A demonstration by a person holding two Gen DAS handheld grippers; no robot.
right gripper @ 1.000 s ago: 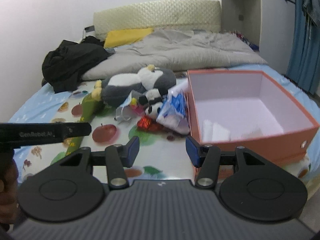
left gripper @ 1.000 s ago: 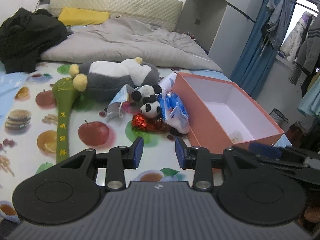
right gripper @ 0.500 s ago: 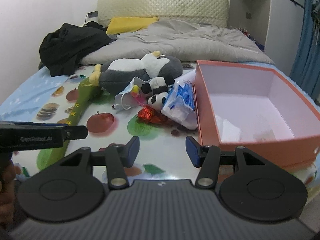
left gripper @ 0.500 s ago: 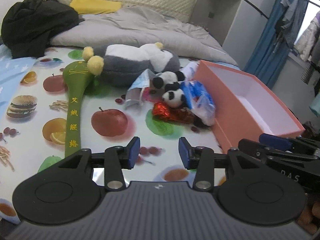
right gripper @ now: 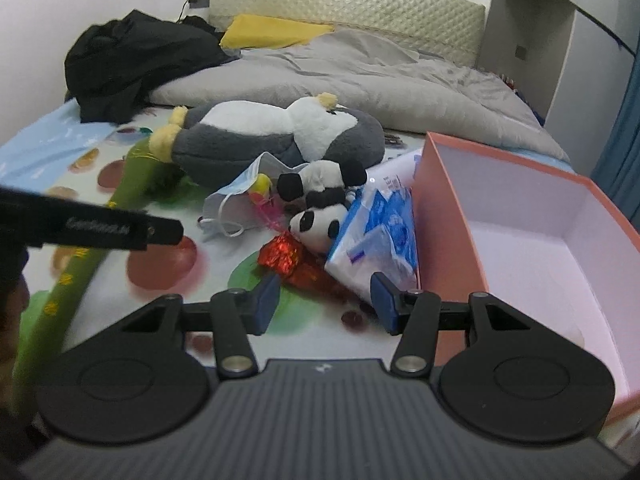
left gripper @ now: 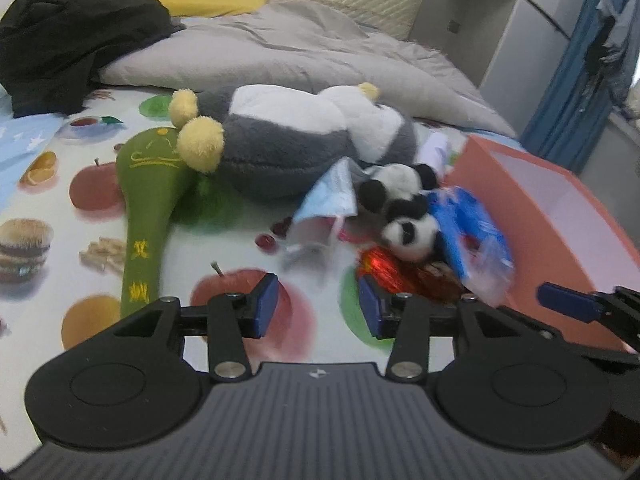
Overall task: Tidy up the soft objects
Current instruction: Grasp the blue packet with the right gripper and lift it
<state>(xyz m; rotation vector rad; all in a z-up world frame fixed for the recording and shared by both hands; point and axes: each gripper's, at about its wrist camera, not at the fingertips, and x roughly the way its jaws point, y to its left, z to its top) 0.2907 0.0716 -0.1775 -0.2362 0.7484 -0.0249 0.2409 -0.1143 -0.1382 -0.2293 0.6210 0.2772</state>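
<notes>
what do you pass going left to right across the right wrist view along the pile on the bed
green plush stick → face mask → red foil wrapper → small panda plush → blue-and-white tissue pack → pink box

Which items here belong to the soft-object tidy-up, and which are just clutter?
Job:
big grey plush
small panda
green plush
pink box

Lying about:
face mask
tissue pack
red foil wrapper
black clothes
grey duvet
</notes>
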